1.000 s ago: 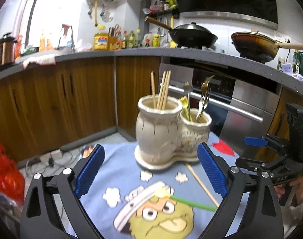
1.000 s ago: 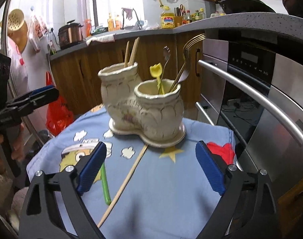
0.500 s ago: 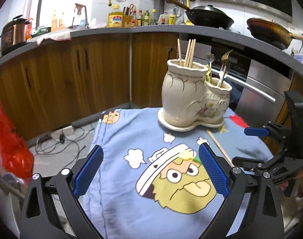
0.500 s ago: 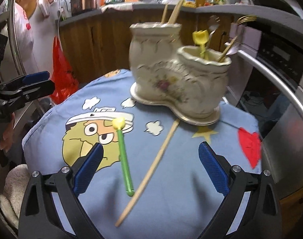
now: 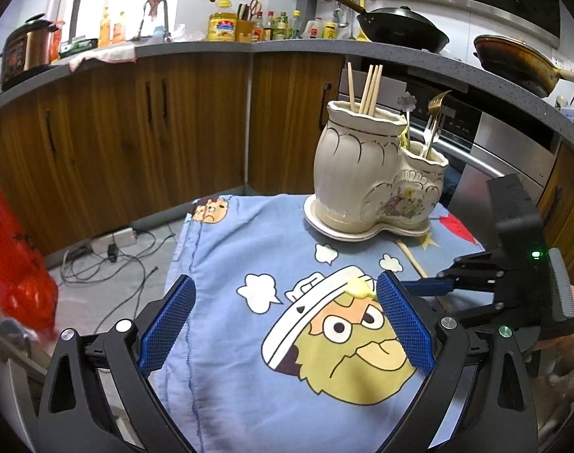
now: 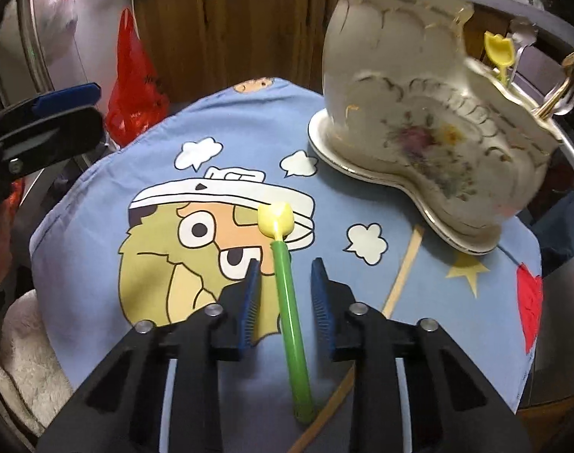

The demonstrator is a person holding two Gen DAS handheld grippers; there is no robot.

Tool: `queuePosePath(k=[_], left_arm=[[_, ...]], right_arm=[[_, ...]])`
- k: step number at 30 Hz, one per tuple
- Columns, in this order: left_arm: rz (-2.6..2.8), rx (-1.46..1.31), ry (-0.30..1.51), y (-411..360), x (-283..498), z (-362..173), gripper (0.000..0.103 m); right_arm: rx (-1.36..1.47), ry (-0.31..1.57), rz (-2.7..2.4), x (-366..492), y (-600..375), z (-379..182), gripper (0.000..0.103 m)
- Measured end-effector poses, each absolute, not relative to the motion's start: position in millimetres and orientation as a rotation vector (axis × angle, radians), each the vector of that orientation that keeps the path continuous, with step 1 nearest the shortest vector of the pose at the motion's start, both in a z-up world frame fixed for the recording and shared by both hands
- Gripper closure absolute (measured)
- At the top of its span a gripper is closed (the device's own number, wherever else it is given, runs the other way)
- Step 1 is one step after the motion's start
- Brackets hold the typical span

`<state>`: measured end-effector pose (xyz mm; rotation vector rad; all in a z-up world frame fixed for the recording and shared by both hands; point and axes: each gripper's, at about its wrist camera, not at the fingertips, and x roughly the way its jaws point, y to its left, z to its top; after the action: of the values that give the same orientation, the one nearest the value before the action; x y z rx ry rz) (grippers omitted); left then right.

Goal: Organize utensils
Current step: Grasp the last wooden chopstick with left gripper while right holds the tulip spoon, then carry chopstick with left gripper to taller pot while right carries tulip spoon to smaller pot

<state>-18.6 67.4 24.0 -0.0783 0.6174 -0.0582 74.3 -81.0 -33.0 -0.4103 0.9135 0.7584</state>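
1. Surface [image 5: 249, 264]: covered by a blue cartoon-print cloth [image 6: 98, 196]. The cream ceramic holder [image 5: 373, 173], two joined pots on one base, is my landmark; it stands at the far side of the cloth.
2. Room: wood cabinets [image 5: 136, 132] behind the holder under a grey counter, a black wok [image 5: 403, 32] and a brown pan [image 5: 513, 60] up on it; cables on the floor left of the surface.
3. My left tool [image 5: 283, 324] hangs wide, nothing between its blue pads, over the cloth on the near side of the holder.
4. My right tool [image 6: 287, 298] is closing; the green-handled spoon [image 6: 287, 302] lies between the pads with gaps on both sides, on the cloth in front of the holder.
5. Right view only: the spoon's full handle and most of a loose chopstick [image 6: 400, 275] just beside it, running towards the holder's base.
6. Left view only: chopsticks [image 5: 368, 88] in the holder's tall pot, a fork [image 5: 434, 120] in the low one.
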Motion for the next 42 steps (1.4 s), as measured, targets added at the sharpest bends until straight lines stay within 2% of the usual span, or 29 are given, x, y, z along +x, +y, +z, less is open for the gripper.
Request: queuePosePath(k=[2,4,14,23,26,28,29,30,31,32,33,36,42], left_arm=[[-0.062,-0.076,0.621,66,-18,24,0.007],[-0.068,-0.068,0.624,64,-17,23,0.007],[-0.100,-0.053,0.676,29,-5,19,0.007],[-0.207,-0.002,0.828,-66,27,-11,0.011],[-0.232,0.036,0.876,-91,38,-25,0.024],[-0.234,0.054,0.910,-101,44,-33,0.042],[-0.236,0.060,0.921,-103,46,-36,0.047],[-0.221,0.096,0.905,-108,45,-37,0.056],[-0.211,0.118,0.904,-110,45,-37,0.071],[-0.208,0.130,0.904,-110,46,-38,0.078],[-0.214,0.128,0.906,-109,45,-37,0.093],[-0.251,0.118,0.938,-95,42,-36,0.096],[-0.338,0.212,1.038,-74,17,-30,0.096]], right_arm=[[-0.393,0.920,0.769,76,-82,-34,0.082],[-0.371,0.929,0.786,76,-85,-34,0.094],[-0.176,0.809,0.725,66,-163,18,0.094],[-0.087,0.764,0.607,69,-231,31,0.094],[-0.091,0.757,0.604,67,-233,27,0.094],[-0.093,0.748,0.604,64,-239,30,0.094],[-0.092,0.744,0.605,63,-239,30,0.094],[-0.089,0.741,0.605,63,-238,30,0.094],[-0.086,0.741,0.607,61,-240,30,0.094],[-0.082,0.741,0.609,61,-241,30,0.094],[-0.080,0.740,0.612,60,-241,31,0.094],[-0.085,0.731,0.616,57,-241,33,0.094],[-0.085,0.739,0.633,57,-239,31,0.094]])
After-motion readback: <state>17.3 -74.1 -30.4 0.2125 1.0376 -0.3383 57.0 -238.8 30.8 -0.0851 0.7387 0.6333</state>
